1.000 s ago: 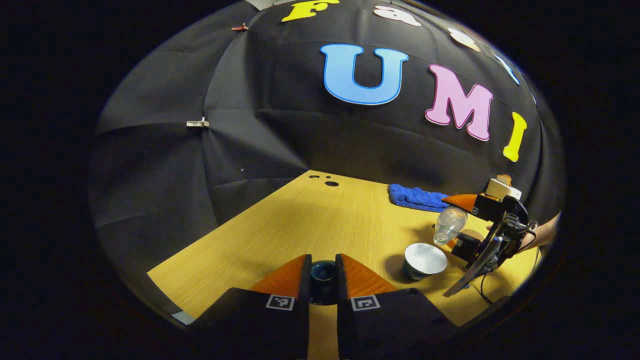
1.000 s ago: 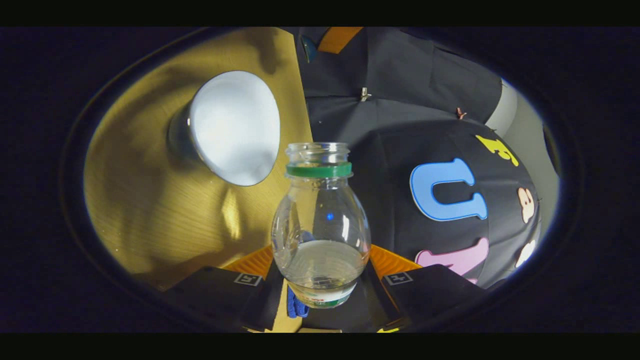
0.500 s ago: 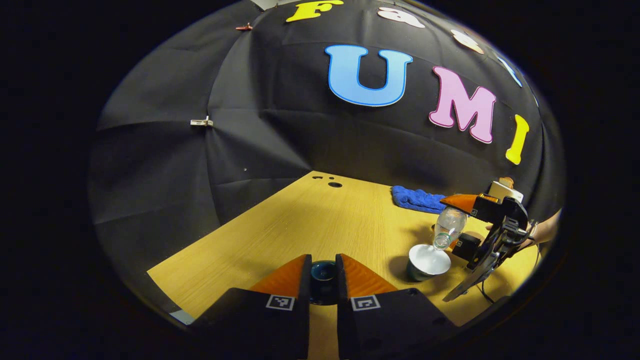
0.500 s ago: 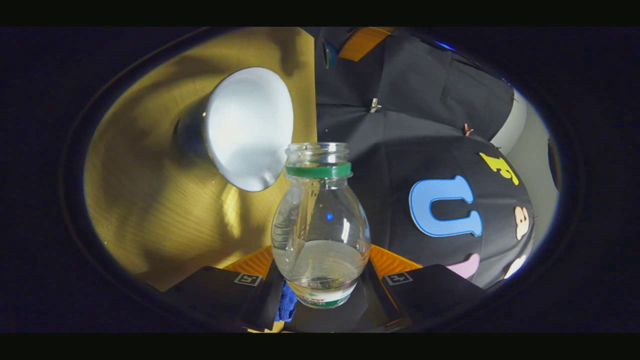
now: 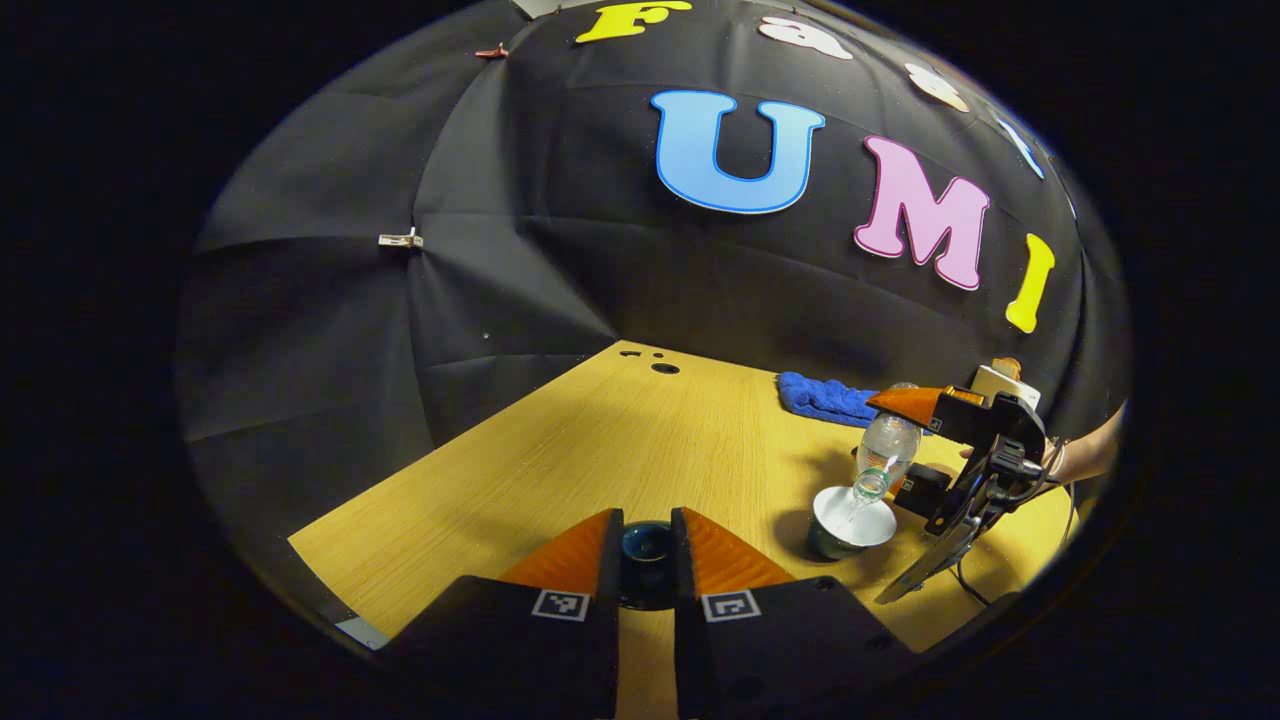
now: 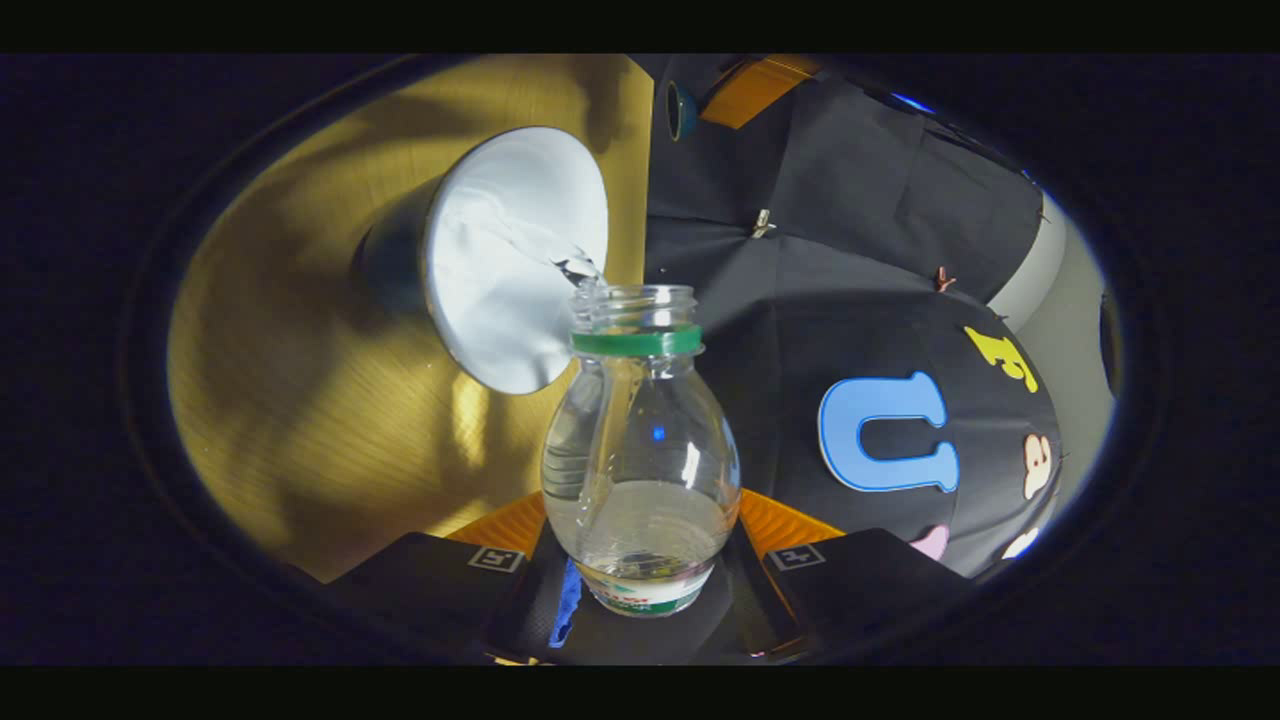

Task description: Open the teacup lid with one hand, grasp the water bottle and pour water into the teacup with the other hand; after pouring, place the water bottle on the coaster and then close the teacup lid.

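- A second ago the water bottle was only tilted near the teacup; now its mouth sits over the white rim and a thin stream runs into the bowl, so pouring has begun.
- The right hand-held gripper holds the bottle by its lower body, an orange finger on each side; from the left gripper view the same bottle slants down over the teacup on the counter.
- The left hand-held gripper is drawn narrow around the dark lid, which it keeps clear of the cup.
- I judge that setting the bottle down and closing the lid are still to come.
- I cannot pick out a coaster; something sits behind the right hand-held gripper but is blocked. A blue cloth lies further back.
- How full the cup is, I cannot tell.
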A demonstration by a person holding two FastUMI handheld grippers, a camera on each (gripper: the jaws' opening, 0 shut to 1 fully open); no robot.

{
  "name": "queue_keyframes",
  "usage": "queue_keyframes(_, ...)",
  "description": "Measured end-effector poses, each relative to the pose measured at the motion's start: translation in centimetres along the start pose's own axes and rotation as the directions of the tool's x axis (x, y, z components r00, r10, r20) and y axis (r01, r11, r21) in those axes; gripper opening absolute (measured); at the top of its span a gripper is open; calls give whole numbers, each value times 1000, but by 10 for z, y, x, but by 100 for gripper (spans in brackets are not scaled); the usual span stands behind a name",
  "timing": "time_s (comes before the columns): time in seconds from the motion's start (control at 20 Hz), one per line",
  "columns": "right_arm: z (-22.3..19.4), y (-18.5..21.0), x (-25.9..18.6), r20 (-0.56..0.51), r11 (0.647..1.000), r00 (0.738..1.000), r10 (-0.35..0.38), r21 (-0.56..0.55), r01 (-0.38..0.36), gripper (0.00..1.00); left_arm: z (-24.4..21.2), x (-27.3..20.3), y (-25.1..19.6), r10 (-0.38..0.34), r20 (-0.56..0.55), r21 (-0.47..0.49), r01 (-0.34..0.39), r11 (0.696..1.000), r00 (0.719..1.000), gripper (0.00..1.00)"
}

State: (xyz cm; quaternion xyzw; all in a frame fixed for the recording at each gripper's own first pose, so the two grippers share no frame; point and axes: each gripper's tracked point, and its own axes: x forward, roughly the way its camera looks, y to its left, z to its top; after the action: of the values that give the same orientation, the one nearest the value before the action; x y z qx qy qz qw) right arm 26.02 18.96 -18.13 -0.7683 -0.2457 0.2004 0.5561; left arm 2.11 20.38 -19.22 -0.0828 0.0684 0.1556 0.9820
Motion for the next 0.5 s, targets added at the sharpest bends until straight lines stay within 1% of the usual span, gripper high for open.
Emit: queue_keyframes(0.5, -1, -10, 4, 32, 994, 999, -23, -110, 27, 73, -4, -1, 4, 3, -3, -9, -3, 1000, 1000, 27)
